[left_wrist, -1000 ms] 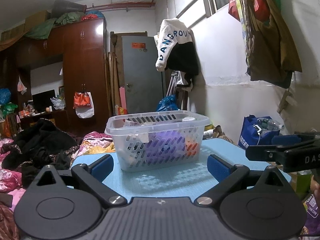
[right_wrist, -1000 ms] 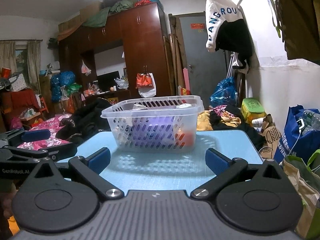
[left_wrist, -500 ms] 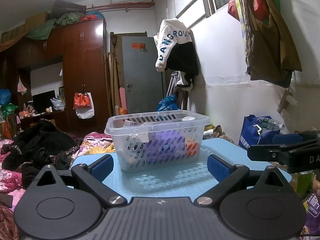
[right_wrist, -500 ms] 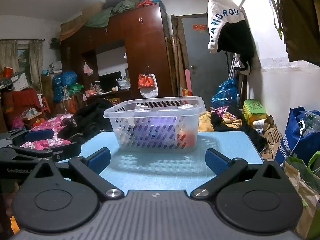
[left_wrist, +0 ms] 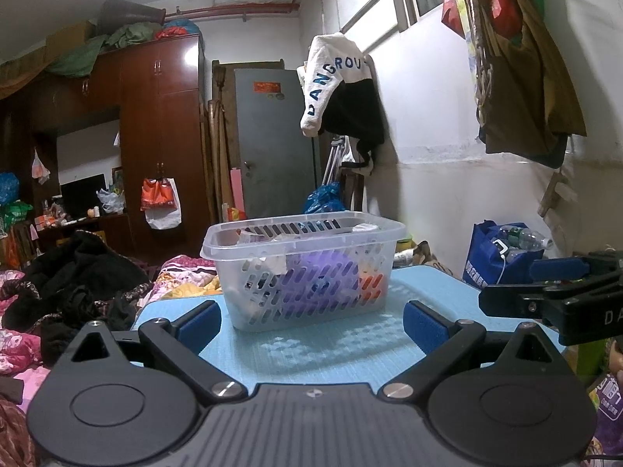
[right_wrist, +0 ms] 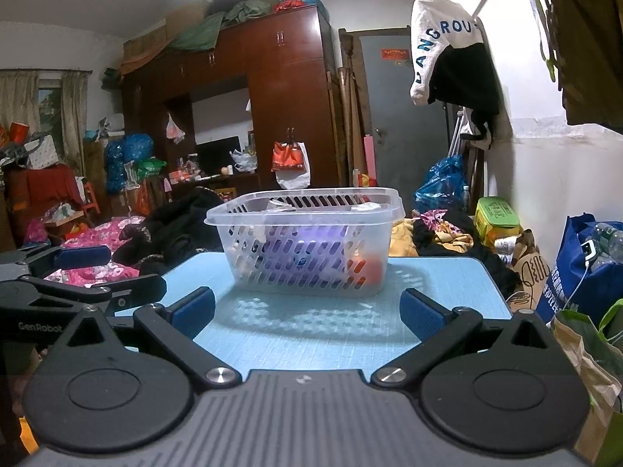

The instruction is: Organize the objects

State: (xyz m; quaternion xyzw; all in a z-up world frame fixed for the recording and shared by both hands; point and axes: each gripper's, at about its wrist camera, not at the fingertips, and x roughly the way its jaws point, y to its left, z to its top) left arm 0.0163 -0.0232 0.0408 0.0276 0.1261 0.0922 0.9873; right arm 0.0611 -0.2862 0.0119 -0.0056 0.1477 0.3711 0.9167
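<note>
So both claws are just parked at the near edge of the blue table [left_wrist: 311, 354], neither one holding anything. The left gripper [left_wrist: 311, 321] has its blue pads spread wide apart, and the right gripper [right_wrist: 307, 311] is the same, wide open with only bare table between the fingers.

The clear plastic basket [left_wrist: 303, 268] sits dead ahead at 12 o'clock from both cameras, on the far half of the table, well apart from the fingertips. It's already got stuff in it: something purple [left_wrist: 331, 272] in the middle, something orange-red [right_wrist: 370, 268] toward the right end, plus a few pale wrappers near the rim that I can't make out.

From the left camera the other claw pokes in at 3 o'clock; from the right camera its twin shows at 9 o'clock.

Background is a busy bedroom, with a brown wardrobe [right_wrist: 280, 97] at 11 o'clock, a grey door [left_wrist: 276, 140] behind the basket, and a white-and-black hoodie [left_wrist: 338, 89] hanging on the wall at 1 o'clock
</note>
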